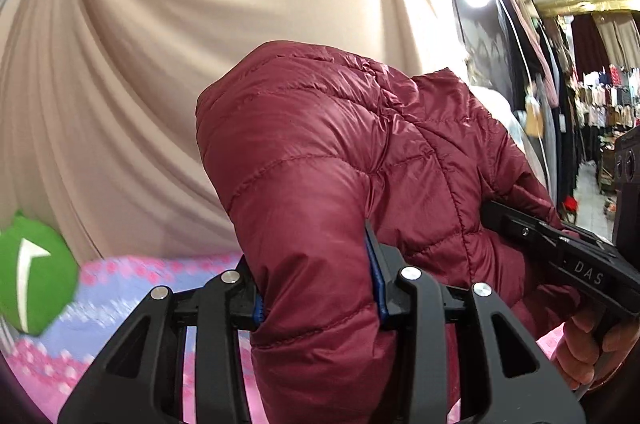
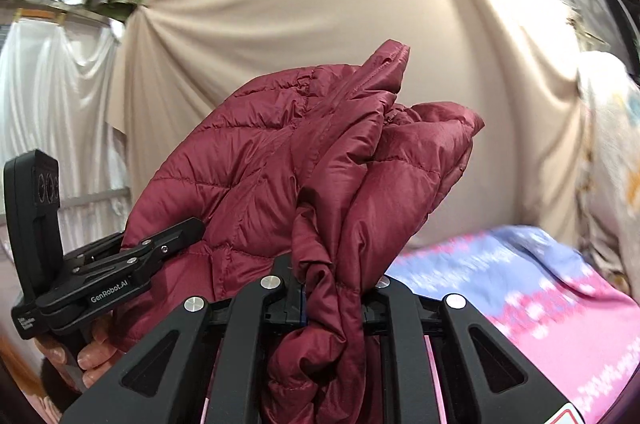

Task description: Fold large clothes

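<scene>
A dark red quilted puffer jacket (image 1: 320,152) is held up in the air above the bed. My left gripper (image 1: 318,288) is shut on a thick fold of it. My right gripper (image 2: 340,288) is shut on a bunched edge of the same jacket (image 2: 280,160). The right gripper also shows at the right of the left wrist view (image 1: 560,252), and the left gripper at the left of the right wrist view (image 2: 120,272), each clamped on the jacket. The fingertips are hidden in the fabric.
A pink and blue patterned bedspread (image 2: 540,288) lies below, also in the left wrist view (image 1: 132,280). A beige curtain (image 1: 200,44) hangs behind. A green cushion (image 1: 32,276) sits at the left. Clothes racks (image 1: 600,96) stand at the far right.
</scene>
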`<state>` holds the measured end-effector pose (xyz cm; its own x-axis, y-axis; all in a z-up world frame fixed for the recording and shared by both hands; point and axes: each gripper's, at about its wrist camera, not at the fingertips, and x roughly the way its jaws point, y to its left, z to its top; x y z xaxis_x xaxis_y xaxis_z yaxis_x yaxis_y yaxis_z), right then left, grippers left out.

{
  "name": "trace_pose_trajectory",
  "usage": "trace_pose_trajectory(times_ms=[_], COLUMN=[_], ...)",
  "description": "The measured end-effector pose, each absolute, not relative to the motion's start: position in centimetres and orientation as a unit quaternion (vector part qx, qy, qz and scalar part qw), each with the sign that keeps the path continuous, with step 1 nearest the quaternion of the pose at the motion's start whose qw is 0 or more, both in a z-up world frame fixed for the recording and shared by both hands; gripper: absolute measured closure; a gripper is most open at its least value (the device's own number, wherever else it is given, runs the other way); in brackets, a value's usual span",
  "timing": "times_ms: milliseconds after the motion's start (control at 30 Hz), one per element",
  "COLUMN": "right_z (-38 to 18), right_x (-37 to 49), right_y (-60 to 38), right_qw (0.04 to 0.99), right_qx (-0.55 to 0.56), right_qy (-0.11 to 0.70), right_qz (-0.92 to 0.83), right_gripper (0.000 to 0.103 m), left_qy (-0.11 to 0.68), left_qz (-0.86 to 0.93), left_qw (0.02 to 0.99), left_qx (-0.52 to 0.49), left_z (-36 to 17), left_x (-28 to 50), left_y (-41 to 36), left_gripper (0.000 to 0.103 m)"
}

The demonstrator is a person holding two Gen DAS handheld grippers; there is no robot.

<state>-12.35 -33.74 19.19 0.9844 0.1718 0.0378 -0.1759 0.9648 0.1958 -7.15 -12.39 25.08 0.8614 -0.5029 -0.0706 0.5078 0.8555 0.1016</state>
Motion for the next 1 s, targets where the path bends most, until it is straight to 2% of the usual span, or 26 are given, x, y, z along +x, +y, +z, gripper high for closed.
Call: trace_pose_trajectory(times_ms=[267,467,700,900,933,967,1000], right_z=[21.9,19.2,9.8,-0.5,-1.9,-3.2,-4.2], right_x=[-7.4,0.4,10.5,16.4,16.9,17.3,17.5], right_y=[-27.3,-23.4,-20.1,-18.0,-17.9,-17.7,-17.8], right_qw=[0.98,0.974,0.962,0.942,0.938,0.935,0.935], right_qx=[0.102,0.119,0.147,0.157,0.156,0.155,0.156], right_qy=[-0.036,0.019,0.129,0.245,0.263,0.277,0.28], right_qz=[0.167,0.192,0.191,0.166,0.163,0.159,0.152], right_gripper=[0.089,0.089,0.089,0.088,0.084,0.08,0.072], left_qy=[-0.023,0.022,0.126,0.259,0.289,0.295,0.29], left_qz=[-0.231,-0.197,-0.177,-0.168,-0.163,-0.153,-0.153], left_qw=[0.972,0.98,0.976,0.951,0.943,0.943,0.944], left_qx=[0.038,0.026,0.014,-0.002,-0.01,-0.018,-0.026], left_z=[26.3,23.1,14.6,4.1,1.9,0.5,-0.1], left_x=[-4.3,1.8,10.9,17.7,18.7,19.1,19.0], left_y=[-4.4,-0.3,1.9,3.9,4.2,4.5,5.1], left_gripper=[0.065,0.064,0.064,0.064,0.061,0.053,0.05])
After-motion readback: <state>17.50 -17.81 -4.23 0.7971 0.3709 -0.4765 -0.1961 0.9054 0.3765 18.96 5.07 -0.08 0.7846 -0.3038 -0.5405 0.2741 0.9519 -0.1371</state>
